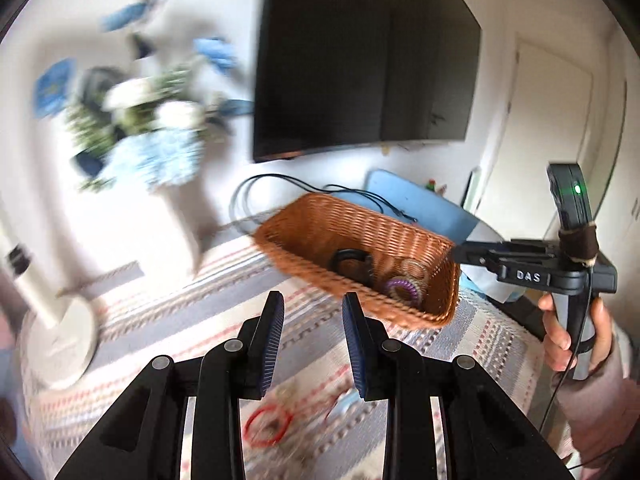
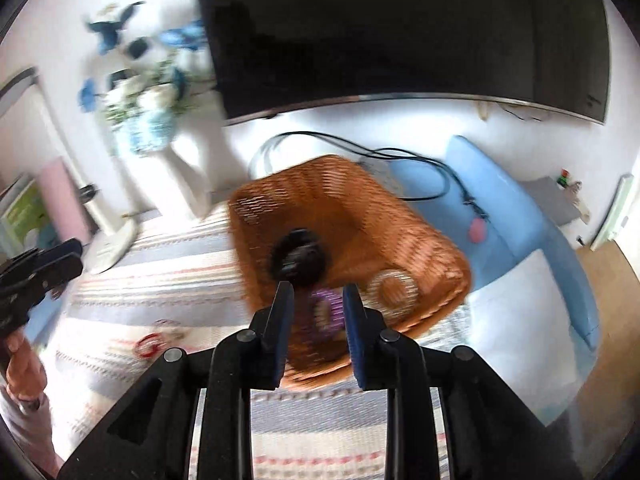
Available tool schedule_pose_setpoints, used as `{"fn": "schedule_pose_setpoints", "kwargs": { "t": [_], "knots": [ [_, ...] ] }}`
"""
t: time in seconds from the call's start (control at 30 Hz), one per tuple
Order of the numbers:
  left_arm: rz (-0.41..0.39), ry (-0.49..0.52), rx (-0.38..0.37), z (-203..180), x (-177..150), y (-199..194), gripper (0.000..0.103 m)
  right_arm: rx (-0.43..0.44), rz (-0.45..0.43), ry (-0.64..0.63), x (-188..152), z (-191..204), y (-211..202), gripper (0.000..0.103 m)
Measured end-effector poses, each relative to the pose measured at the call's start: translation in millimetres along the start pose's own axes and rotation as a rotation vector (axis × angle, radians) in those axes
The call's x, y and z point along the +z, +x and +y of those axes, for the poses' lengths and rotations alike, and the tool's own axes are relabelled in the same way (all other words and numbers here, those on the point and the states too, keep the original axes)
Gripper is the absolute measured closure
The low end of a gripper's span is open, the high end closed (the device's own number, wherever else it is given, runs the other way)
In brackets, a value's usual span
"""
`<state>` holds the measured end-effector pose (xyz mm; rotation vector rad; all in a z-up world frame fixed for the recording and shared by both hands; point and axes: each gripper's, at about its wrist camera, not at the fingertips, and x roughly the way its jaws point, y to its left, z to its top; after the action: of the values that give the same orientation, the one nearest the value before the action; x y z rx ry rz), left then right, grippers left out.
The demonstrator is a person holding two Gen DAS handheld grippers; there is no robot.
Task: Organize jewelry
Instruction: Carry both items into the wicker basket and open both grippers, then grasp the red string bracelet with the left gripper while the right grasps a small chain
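Note:
A brown wicker basket (image 1: 316, 220) (image 2: 424, 240) stands on the striped cloth. It holds a black ring (image 1: 351, 262) (image 2: 298, 254), a purple coil band (image 1: 404, 289) (image 2: 330, 308) and a pale beige coil band (image 1: 414, 269) (image 2: 394, 290). A red band (image 1: 267, 424) (image 2: 149, 343) lies on the cloth in front, with a light blue item (image 1: 346, 402) beside it. My left gripper (image 1: 313, 304) is open and empty above the cloth, short of the basket. My right gripper (image 2: 317, 294) is open and empty over the basket's near edge.
A dark TV (image 1: 360, 60) hangs on the wall behind. A white vase of blue and white flowers (image 1: 152, 132) stands at the left, next to a white lamp base (image 1: 64, 344). Black cables (image 2: 360, 148) and a blue cushion (image 2: 500, 208) lie behind the basket.

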<state>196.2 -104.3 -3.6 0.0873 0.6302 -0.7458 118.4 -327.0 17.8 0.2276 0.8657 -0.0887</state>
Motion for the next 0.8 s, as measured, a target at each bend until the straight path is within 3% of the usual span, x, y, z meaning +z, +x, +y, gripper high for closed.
{"fn": "schedule_pose_setpoints", "kwargs": {
  "t": [0.17,0.37,0.5,0.63,0.8],
  "knots": [
    [0.026,-0.086,0.021,35.3,-31.4,-16.1,0.072,0.078,0.039,-0.026,-12.4,29.3,3.6,0.075],
    [0.125,-0.150,0.002,64.9,-69.8,3.5,0.072,0.132,0.142,-0.079,-40.6,56.8,26.0,0.075],
    [0.187,-0.202,0.013,80.0,-87.6,22.2,0.072,0.222,0.239,-0.107,-72.5,75.7,43.7,0.075],
    [0.239,-0.265,0.014,93.2,-95.7,43.2,0.072,0.286,0.335,-0.201,-109.5,109.5,60.7,0.075],
    [0.291,-0.237,0.030,85.7,-97.1,57.4,0.072,0.280,0.344,-0.342,-134.9,143.9,62.0,0.075]
  ]
}}
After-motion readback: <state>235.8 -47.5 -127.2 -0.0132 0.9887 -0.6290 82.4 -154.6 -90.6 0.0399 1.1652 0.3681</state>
